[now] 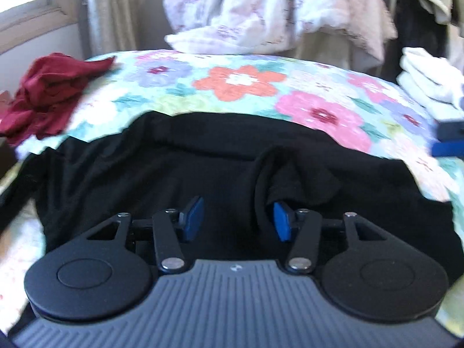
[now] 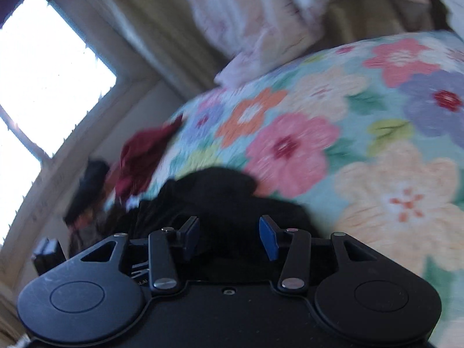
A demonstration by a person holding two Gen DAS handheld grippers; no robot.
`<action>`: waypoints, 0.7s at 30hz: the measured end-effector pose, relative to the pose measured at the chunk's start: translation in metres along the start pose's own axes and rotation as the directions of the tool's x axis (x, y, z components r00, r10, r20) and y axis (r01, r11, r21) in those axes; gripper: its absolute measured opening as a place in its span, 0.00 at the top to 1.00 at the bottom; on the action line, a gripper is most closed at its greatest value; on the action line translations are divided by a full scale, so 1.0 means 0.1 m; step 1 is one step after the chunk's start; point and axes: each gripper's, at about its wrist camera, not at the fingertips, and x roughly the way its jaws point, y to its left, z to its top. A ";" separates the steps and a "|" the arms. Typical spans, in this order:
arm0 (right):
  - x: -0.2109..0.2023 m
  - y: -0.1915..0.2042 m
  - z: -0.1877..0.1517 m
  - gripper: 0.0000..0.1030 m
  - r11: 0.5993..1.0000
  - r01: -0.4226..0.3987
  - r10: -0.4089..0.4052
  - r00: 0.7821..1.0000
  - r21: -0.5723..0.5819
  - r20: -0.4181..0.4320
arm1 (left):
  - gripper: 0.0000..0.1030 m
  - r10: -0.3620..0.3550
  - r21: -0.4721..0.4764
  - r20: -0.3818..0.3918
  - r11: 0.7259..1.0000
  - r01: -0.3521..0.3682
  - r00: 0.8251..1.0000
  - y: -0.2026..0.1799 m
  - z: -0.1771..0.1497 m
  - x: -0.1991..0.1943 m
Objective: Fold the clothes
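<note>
Left wrist, black garment [image 1: 203, 159] (spread), floral quilt [image 1: 240, 81]

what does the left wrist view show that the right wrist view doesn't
Only the left wrist view shows the stack of white folded cloth at the right edge, the black garment spread wide, and the left gripper, open, with a raised fold of black cloth by its right pad.

Only the right wrist view shows the bright window pane and the right gripper, open over bunched black cloth.

Both show the floral bedspread, the crumpled red garment and the pale floral bedding.
</note>
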 end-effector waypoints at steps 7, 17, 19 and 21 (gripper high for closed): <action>-0.38 -0.55 -0.26 0.49 0.971 0.182 -0.179 0.983 0.154 -0.032 | 0.51 0.138 -0.101 -0.050 0.985 -0.143 0.989 0.27 0.00 -0.10; -0.28 -0.56 -0.47 0.46 0.972 0.083 -0.056 0.990 0.221 -0.127 | 0.42 0.150 -0.044 -0.007 0.988 -0.150 0.989 0.36 -0.11 -0.47; -0.19 -0.52 -0.50 0.45 0.972 0.107 -0.077 0.986 0.210 -0.145 | 0.39 0.088 -0.031 0.010 0.996 -0.088 0.996 0.38 -0.11 -0.51; -0.09 -0.52 -0.54 0.44 0.970 0.132 -0.101 0.982 0.204 -0.157 | 0.34 0.031 0.004 0.028 1.000 -0.031 0.999 0.33 -0.11 -0.52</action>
